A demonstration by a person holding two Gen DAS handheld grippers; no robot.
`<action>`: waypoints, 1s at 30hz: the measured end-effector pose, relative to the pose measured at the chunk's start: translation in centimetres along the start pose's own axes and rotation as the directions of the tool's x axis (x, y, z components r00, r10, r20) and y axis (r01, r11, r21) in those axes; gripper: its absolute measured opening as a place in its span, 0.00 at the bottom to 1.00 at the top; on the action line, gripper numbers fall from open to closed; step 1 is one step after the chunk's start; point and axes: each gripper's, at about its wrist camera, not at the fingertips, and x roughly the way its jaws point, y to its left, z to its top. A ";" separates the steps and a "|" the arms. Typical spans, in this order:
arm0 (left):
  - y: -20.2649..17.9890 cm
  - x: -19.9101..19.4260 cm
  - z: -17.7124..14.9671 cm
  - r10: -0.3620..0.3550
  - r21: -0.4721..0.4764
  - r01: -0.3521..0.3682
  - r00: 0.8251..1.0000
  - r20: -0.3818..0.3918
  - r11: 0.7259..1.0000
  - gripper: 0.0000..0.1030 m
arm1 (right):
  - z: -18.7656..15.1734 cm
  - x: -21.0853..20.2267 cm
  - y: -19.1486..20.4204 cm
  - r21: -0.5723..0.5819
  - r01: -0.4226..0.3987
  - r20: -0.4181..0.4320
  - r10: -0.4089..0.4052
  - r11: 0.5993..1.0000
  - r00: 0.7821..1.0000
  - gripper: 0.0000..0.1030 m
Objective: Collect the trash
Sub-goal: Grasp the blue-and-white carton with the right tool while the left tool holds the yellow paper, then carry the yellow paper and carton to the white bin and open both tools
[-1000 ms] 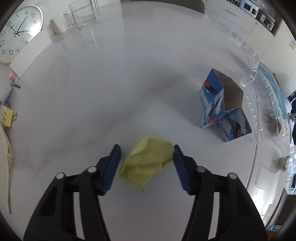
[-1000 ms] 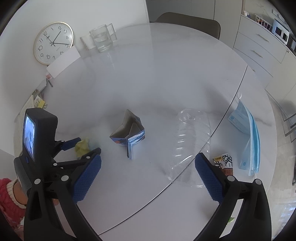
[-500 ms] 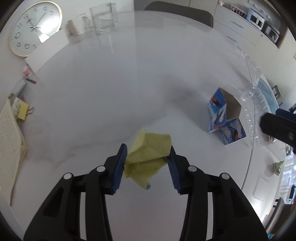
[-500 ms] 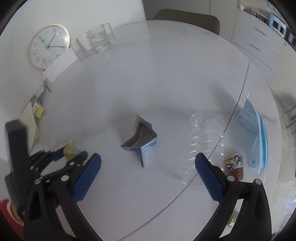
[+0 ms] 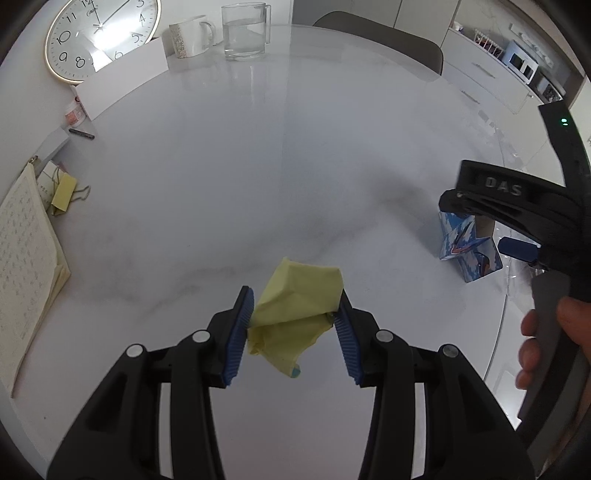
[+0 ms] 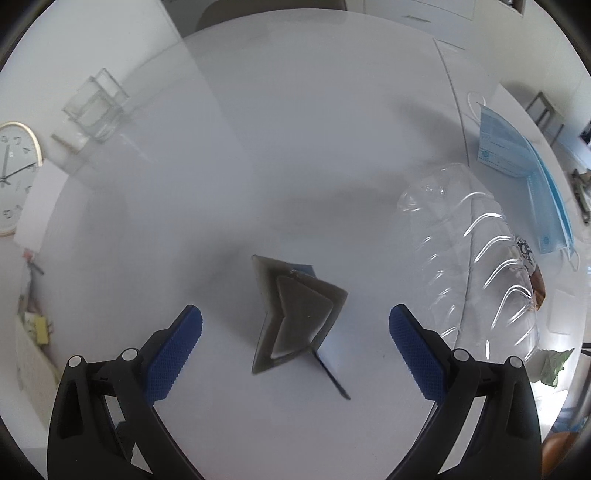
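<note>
My left gripper [image 5: 293, 332] is shut on a crumpled yellow paper [image 5: 295, 306] and holds it above the white table [image 5: 258, 184]. My right gripper [image 6: 295, 350] is open and empty, low over a bent blue printed carton [image 6: 291, 314] that lies between its blue pads; the carton also shows in the left wrist view [image 5: 465, 243], partly behind the right gripper [image 5: 517, 221]. A crushed clear plastic bottle [image 6: 472, 251] lies to the right of the carton. A blue face mask [image 6: 524, 166] and a snack wrapper [image 6: 532, 273] lie beyond the bottle.
A wall clock [image 5: 99, 33], a white mug [image 5: 190, 35] and a glass jug [image 5: 245, 31] stand at the far side. A notebook [image 5: 26, 258], a yellow clip [image 5: 64, 188] and a pen [image 5: 81, 133] lie at the left. A green scrap [image 6: 554, 365] lies at the right edge.
My left gripper closed on the yellow paper and lifted it. My right gripper moved forward and down over the blue carton, still open.
</note>
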 end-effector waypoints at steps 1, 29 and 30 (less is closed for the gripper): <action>0.0 0.0 0.0 -0.004 0.000 0.004 1.000 0.002 1.000 0.42 | 0.0 0.2 0.2 -0.009 0.002 -0.001 -0.002 1.000 1.000 0.98; -11.3 -11.2 -4.6 -0.197 0.297 0.165 0.977 0.078 0.941 0.42 | -11.3 -19.8 -13.8 -0.243 -0.143 0.200 0.194 0.959 0.960 0.36; -12.5 -11.8 -5.5 -0.214 0.324 0.181 0.974 0.069 0.929 0.43 | -12.0 -20.0 -14.7 -0.230 -0.135 0.206 0.184 0.964 0.961 0.36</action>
